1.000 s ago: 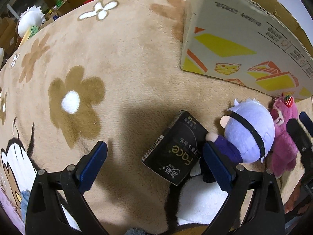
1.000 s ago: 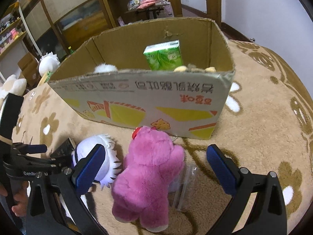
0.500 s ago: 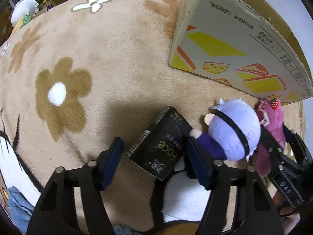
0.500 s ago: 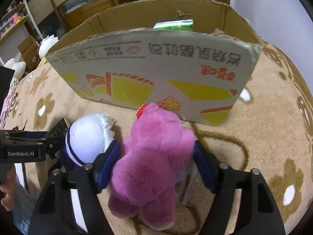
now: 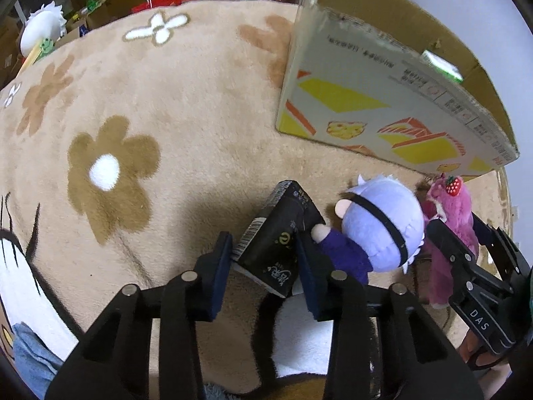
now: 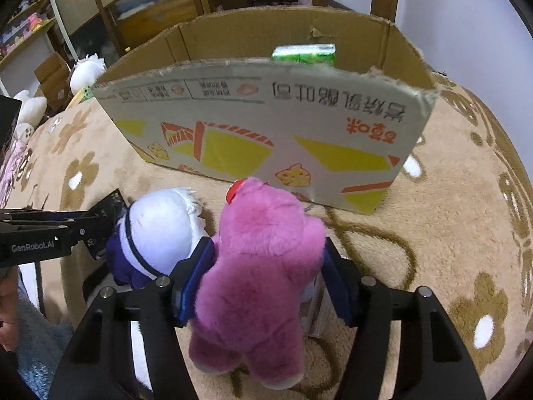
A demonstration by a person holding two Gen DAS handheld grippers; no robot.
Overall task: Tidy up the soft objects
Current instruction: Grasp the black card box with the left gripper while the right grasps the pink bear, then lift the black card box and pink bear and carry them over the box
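Observation:
My left gripper (image 5: 263, 263) is shut on a black tissue pack (image 5: 278, 233) lying on the flowered beige rug (image 5: 166, 100). A white-haired doll in purple clothes (image 5: 379, 226) lies just right of the pack; it also shows in the right wrist view (image 6: 160, 233). My right gripper (image 6: 266, 276) is shut on a pink plush bear (image 6: 256, 266), whose strawberry-tagged head shows in the left wrist view (image 5: 449, 206). An open cardboard box (image 6: 266, 120) stands behind the toys, with a green carton (image 6: 303, 53) inside.
A clear plastic bag (image 6: 316, 313) lies under the bear. White plush toys (image 6: 86, 70) and shelves stand beyond the rug at the left. A red bag (image 5: 160, 0) and boxes sit past the rug's far edge. Blue cloth (image 6: 36, 343) lies near my left hand.
Both grippers moved forward and closed: the left one around the black tissue pack, the right one around the pink bear. The bear now stands higher in the right wrist view.

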